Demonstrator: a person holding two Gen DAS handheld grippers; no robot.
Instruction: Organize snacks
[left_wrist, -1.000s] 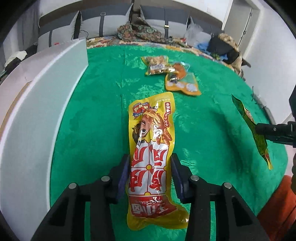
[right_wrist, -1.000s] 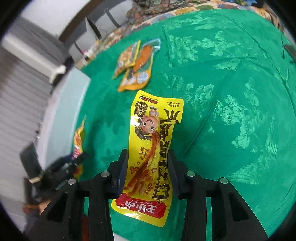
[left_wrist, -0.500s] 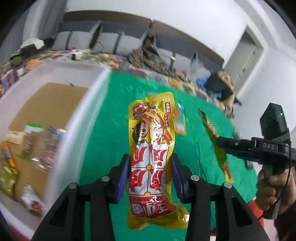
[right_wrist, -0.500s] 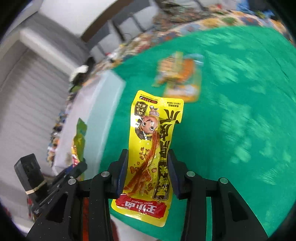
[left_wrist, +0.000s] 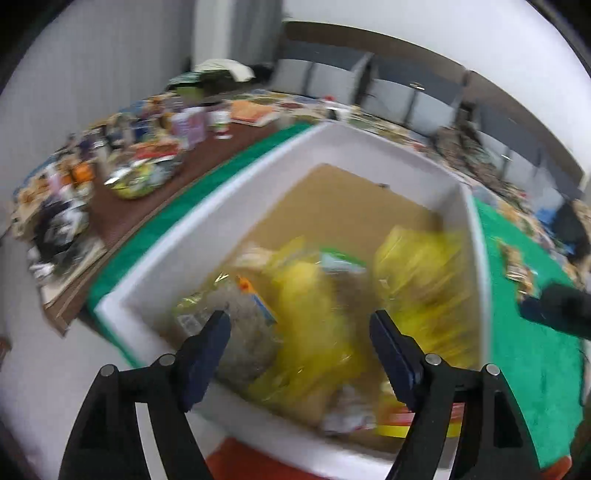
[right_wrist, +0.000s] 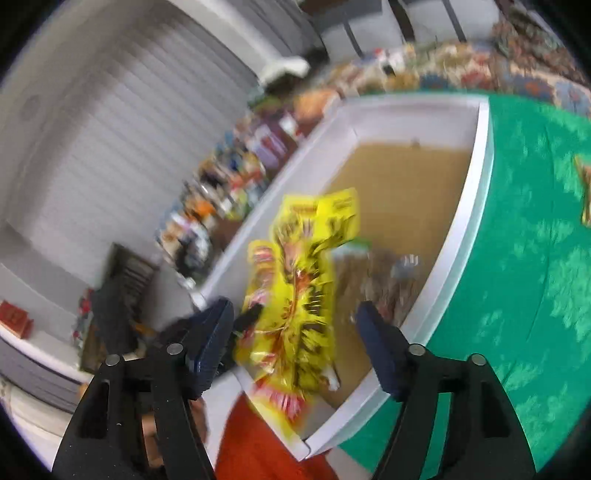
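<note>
A white box (left_wrist: 373, 144) with a brown cardboard floor stands on the green tablecloth and holds several snack packs. My left gripper (left_wrist: 300, 328) is open over the box's near end; a blurred yellow snack pack (left_wrist: 306, 306) is below it inside the box, and a second yellow pack (left_wrist: 424, 273) lies to its right. My right gripper (right_wrist: 295, 325) is open above the same box (right_wrist: 476, 206), and a blurred yellow snack pack (right_wrist: 303, 280) is between and beyond its jaws, over the box's near end. The right gripper's body (left_wrist: 561, 310) shows at the right edge of the left wrist view.
A brown table crowded with small goods (left_wrist: 122, 155) stands left of the box. Green tablecloth (right_wrist: 524, 280) stretches right of the box, with a snack pack (left_wrist: 517, 266) lying on it. Grey sofas (left_wrist: 406, 96) line the far wall. An orange-red surface (right_wrist: 255, 443) is below the box's near corner.
Both grippers have swung left from the green cloth to over the white box and opened. The two yellow packs they held have left the jaws and are in or over the box.
</note>
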